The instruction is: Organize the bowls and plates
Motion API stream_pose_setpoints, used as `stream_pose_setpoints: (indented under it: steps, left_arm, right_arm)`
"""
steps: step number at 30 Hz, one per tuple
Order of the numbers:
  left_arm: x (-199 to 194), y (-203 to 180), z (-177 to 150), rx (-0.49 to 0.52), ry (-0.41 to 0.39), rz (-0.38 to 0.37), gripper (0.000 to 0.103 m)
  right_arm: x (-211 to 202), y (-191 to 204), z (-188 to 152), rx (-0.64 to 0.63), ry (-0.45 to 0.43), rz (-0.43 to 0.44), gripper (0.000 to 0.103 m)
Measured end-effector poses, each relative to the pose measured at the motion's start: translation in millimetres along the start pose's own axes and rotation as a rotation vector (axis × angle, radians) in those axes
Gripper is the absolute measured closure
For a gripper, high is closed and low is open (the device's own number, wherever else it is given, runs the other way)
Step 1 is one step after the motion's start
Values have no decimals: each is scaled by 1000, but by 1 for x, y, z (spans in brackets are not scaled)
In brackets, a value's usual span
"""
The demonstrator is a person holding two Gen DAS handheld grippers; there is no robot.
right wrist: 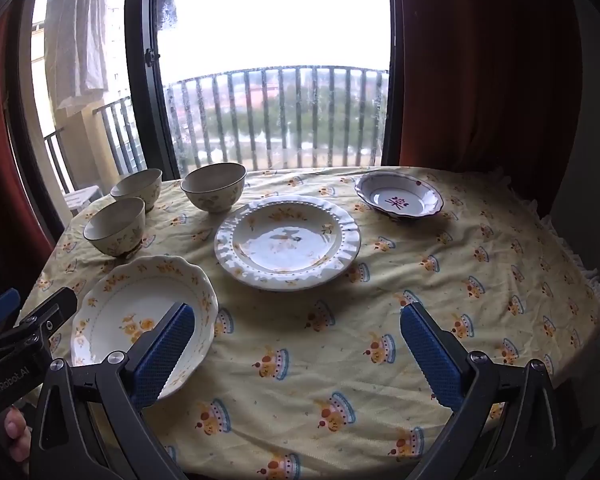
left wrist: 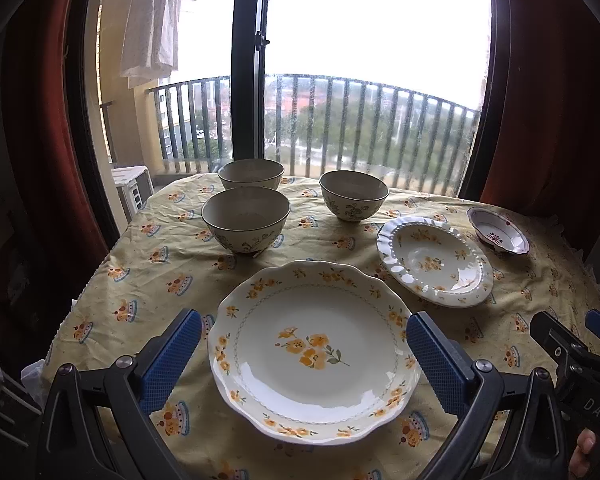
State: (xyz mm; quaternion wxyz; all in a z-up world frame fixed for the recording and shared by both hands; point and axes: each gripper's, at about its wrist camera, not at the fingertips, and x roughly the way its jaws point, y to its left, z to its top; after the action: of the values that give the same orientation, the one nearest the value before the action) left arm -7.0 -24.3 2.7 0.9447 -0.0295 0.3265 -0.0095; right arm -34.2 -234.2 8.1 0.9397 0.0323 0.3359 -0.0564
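A large scalloped plate point(left wrist: 314, 354) point(right wrist: 136, 312) with yellow flowers lies near the table's front. My left gripper point(left wrist: 304, 354) hovers over it, open, its blue pads either side of the plate and apart from it. Behind it lies a white ruffled plate point(left wrist: 434, 260) point(right wrist: 287, 242) and, farther right, a small purple-rimmed dish point(left wrist: 498, 230) point(right wrist: 399, 197). Three floral bowls stand at the back left: a near bowl point(left wrist: 245, 216) point(right wrist: 115, 225), a far bowl point(left wrist: 251, 173) point(right wrist: 137, 187) and a right bowl point(left wrist: 353, 194) point(right wrist: 214, 185). My right gripper point(right wrist: 298, 354) is open above bare tablecloth, right of the large plate.
The table wears a yellow cloth point(right wrist: 440, 280) with crown prints and a frilled right edge. Behind it are a glass balcony door point(left wrist: 372, 80) and red curtains point(right wrist: 480, 80) on both sides. Fingers of a hand point(right wrist: 16, 434) show at the left gripper's handle.
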Motion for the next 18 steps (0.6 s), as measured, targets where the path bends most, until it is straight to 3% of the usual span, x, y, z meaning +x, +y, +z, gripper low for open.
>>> stream_pose_setpoints:
  steps: [4,18]
  left_arm:
    - [0,1,3,-7,-1,1,0]
    - [-4,-1,20,8,32,-1,0]
  right_arm:
    - [4,-6,6,51,24,27,0]
    - [8,3,18,-1,96,-5,0]
